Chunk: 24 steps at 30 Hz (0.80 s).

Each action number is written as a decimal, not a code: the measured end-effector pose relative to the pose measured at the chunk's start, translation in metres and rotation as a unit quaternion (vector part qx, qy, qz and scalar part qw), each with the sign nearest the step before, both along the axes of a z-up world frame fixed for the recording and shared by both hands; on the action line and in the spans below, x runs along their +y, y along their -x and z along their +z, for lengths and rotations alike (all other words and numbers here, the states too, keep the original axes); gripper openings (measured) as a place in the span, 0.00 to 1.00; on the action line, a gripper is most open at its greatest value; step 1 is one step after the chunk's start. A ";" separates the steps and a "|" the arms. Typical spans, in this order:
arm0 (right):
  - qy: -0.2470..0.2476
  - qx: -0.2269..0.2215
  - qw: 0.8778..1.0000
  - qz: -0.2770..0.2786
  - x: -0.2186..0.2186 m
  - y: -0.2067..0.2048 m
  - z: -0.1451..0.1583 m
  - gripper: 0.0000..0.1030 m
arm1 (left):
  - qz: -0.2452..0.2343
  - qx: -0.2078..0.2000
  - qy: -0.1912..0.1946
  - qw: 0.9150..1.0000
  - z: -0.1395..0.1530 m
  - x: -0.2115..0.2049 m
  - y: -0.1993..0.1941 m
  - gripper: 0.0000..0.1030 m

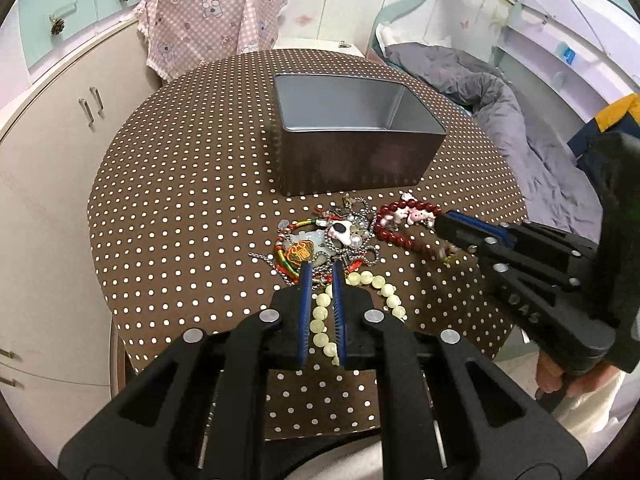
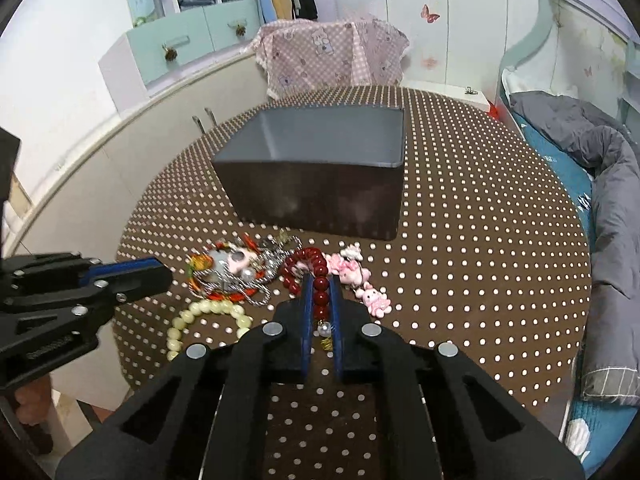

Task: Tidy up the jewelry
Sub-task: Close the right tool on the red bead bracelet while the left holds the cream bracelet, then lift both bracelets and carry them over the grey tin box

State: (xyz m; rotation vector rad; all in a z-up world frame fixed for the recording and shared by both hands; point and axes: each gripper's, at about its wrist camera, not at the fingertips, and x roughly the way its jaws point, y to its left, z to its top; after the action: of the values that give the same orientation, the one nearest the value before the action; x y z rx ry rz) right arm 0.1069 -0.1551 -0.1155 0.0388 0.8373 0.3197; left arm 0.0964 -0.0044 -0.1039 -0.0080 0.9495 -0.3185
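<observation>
A grey open tin box (image 1: pixel 352 136) stands on the polka-dot table (image 1: pixel 180 208); it also shows in the right wrist view (image 2: pixel 316 168). In front of it lies a jewelry pile (image 1: pixel 332 240). My left gripper (image 1: pixel 321 270) has narrow-set jaws around a strand of pale cream beads (image 1: pixel 320 320). My right gripper (image 2: pixel 320 280) is closed on a dark red bead bracelet (image 2: pixel 318 276) with pink charms (image 2: pixel 352 272). The red bracelet also shows in the left wrist view (image 1: pixel 396 228), at the right gripper's tip (image 1: pixel 444 220).
A chair draped in pink checked cloth (image 1: pixel 208 24) stands behind the table. White cabinets (image 1: pixel 52 160) run along the left. A bed with a grey duvet (image 1: pixel 520 120) lies to the right.
</observation>
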 end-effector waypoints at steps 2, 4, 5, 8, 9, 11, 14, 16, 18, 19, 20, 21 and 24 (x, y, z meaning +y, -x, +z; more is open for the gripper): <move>-0.003 -0.006 1.000 -0.001 0.000 0.001 0.005 0.06 | 0.002 0.004 0.011 1.000 -0.001 0.004 -0.001 0.11; -0.007 -0.011 1.000 -0.001 0.001 0.003 0.010 0.06 | -0.004 0.015 0.019 1.000 -0.006 0.007 -0.001 0.11; -0.008 -0.013 1.000 -0.001 0.000 0.003 0.012 0.06 | -0.004 0.020 0.014 1.000 -0.008 0.007 0.000 0.11; -0.012 -0.019 1.000 -0.002 -0.002 0.006 0.017 0.06 | -0.003 0.031 0.012 0.999 -0.014 0.007 0.002 0.11; -0.014 -0.021 1.000 -0.001 -0.002 0.006 0.020 0.06 | -0.005 0.035 0.012 0.999 -0.016 0.006 0.002 0.11; -0.015 -0.027 1.000 -0.003 -0.005 0.009 0.023 0.06 | -0.007 0.046 0.011 0.999 -0.021 0.006 0.002 0.11; -0.021 -0.030 0.999 -0.009 -0.011 0.013 0.027 0.06 | -0.006 0.064 0.017 0.998 -0.029 0.007 0.001 0.11; -0.020 -0.032 0.999 -0.019 -0.016 0.014 0.028 0.06 | -0.005 0.069 0.014 0.997 -0.031 0.007 0.001 0.11; -0.019 -0.031 0.999 -0.029 -0.020 0.015 0.028 0.06 | -0.007 0.072 0.010 0.997 -0.034 0.007 0.001 0.11; -0.020 -0.031 0.999 -0.033 -0.022 0.015 0.028 0.06 | -0.008 0.074 0.010 0.997 -0.035 0.006 0.002 0.15; -0.021 -0.030 0.999 -0.036 -0.023 0.015 0.028 0.06 | -0.008 0.080 0.006 0.997 -0.038 0.005 0.001 0.22; -0.021 -0.030 0.999 -0.039 -0.025 0.016 0.027 0.06 | -0.009 0.080 0.009 0.997 -0.039 0.005 0.000 0.46; -0.020 -0.029 0.998 -0.045 -0.030 0.018 0.025 0.06 | -0.011 0.065 0.016 0.998 -0.035 0.003 0.004 0.69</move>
State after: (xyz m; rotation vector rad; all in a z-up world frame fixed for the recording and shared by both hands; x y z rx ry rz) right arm 0.0891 -0.1846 -0.0900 0.1033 0.7694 0.2510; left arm 0.0927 -0.0017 -0.1387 -0.0485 1.0741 -0.3560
